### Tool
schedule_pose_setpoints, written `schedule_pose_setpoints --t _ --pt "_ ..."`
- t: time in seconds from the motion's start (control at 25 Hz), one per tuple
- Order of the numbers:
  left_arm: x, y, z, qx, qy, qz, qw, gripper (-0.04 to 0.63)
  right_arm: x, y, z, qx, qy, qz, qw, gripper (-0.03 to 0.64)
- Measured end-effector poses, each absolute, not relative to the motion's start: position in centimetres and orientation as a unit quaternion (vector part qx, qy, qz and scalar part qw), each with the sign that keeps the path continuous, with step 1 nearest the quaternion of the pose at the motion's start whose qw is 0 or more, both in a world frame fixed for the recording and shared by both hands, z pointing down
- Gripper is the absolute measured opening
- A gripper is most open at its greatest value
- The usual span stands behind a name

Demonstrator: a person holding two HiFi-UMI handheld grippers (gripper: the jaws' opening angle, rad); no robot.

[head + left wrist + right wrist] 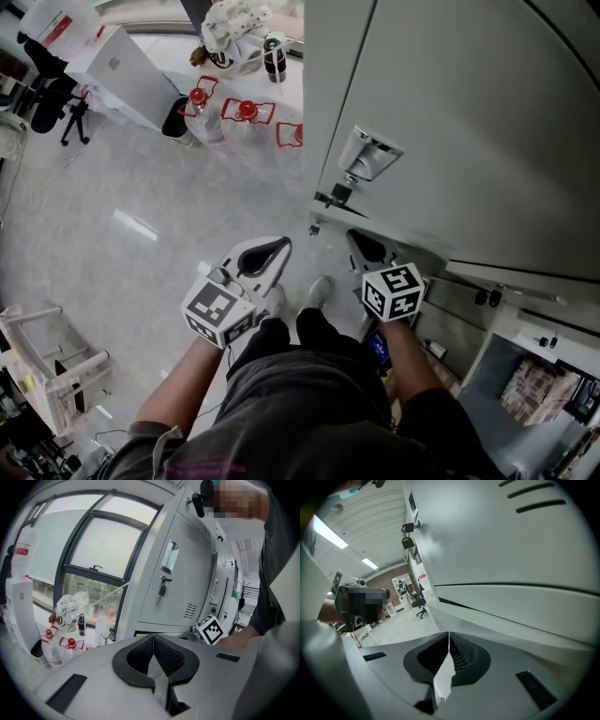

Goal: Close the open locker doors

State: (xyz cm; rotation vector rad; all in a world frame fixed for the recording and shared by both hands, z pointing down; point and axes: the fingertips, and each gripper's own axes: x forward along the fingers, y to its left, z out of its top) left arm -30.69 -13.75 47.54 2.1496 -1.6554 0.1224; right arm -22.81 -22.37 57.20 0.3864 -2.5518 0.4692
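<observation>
The left hand-held gripper (279, 247) hangs over the pale floor (131, 234), clear of the lockers. In its own view its jaws are pressed together with nothing between them (153, 638). The right hand-held gripper (361, 242) sits low against the grey locker bank, just under the upper locker door (450, 122). Its jaws are also closed on nothing (449, 635). Their tips point at the lower locker door (520, 620) just ahead, and a dark gap runs along that door's top edge; whether the tips touch the door cannot be told. The upper door lies flush and carries a clear label holder (370, 155) with a key (336, 195) in the lock below it. The left gripper view shows the same holder (169, 557) and key (161, 590). At the lower right of the head view an open locker compartment (497, 361) shows printed paper inside. A padlock (407, 542) hangs on a locker farther along the row. Bottles with red caps (246, 112) stand on the floor by the window wall, well apart from both grippers. The person's shoes (319, 291) are between the two marker cubes.
</observation>
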Motion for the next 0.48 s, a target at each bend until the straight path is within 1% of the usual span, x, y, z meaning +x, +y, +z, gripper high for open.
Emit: schedule_pose_setpoints --t 0.48 --pt "-30.83 -14.10 47.70 0.769 -0.601 0.042 0.213 0.009 -22.96 -23.29 57.42 0.144 -0.940 0.172 0.258 0.018"
